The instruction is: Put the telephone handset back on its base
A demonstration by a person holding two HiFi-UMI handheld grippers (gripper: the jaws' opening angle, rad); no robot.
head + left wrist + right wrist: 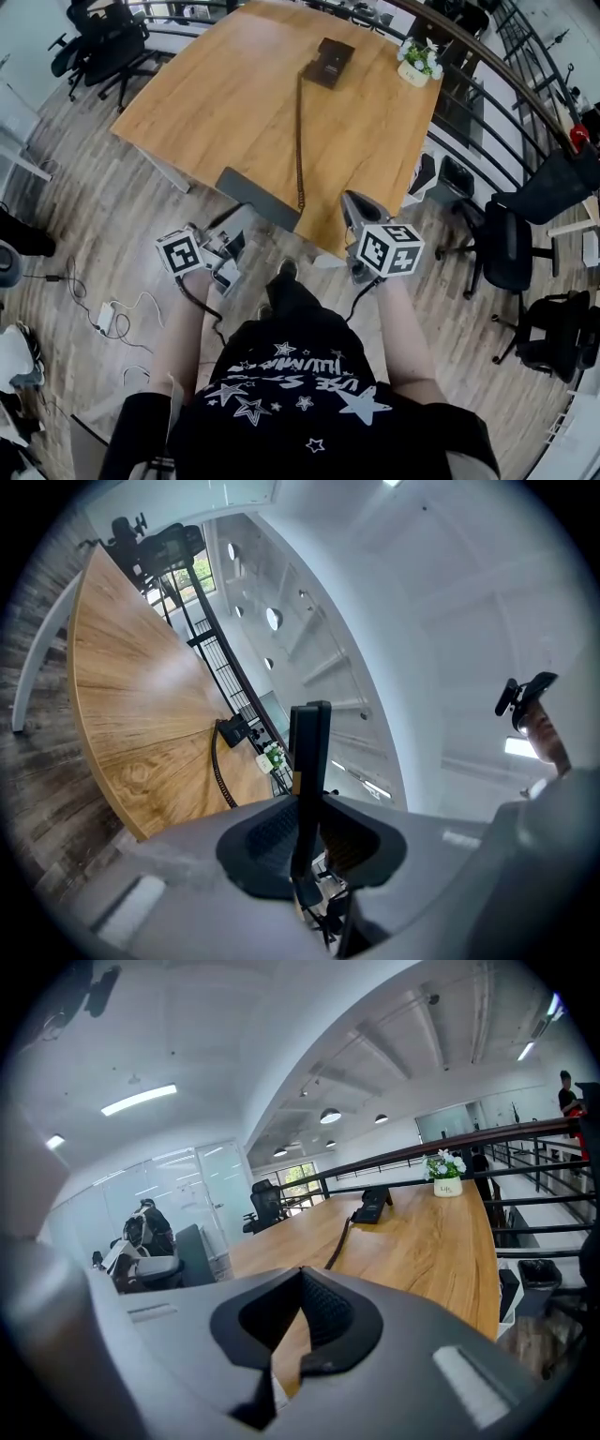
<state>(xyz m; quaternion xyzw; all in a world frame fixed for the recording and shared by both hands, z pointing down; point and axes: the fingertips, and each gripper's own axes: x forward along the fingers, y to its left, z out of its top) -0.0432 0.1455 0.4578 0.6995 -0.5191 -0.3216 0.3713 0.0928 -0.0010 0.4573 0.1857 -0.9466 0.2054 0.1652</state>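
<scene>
The dark telephone base (pixel 328 62) sits at the far end of the wooden table (pixel 216 103). From this distance I cannot tell whether the handset lies on it. A dark cord (pixel 300 131) runs straight from the base to the table's near edge. Both grippers hang off the table, in front of the person. My left gripper (pixel 231 246) is rolled on its side and shut on a thin black bar (pixel 310 738) that sticks out past the jaws; I cannot tell what it is. My right gripper (pixel 354 204) is shut and empty, pointing along the table at the base (pixel 375 1206).
A small potted plant (pixel 418 60) stands by the far right corner. A dark grey panel (pixel 258 197) hangs under the near edge. Office chairs stand at the far left (pixel 103 47) and right (pixel 511 248). A railing (pixel 487 103) runs behind. A power strip (pixel 105 317) lies on the floor.
</scene>
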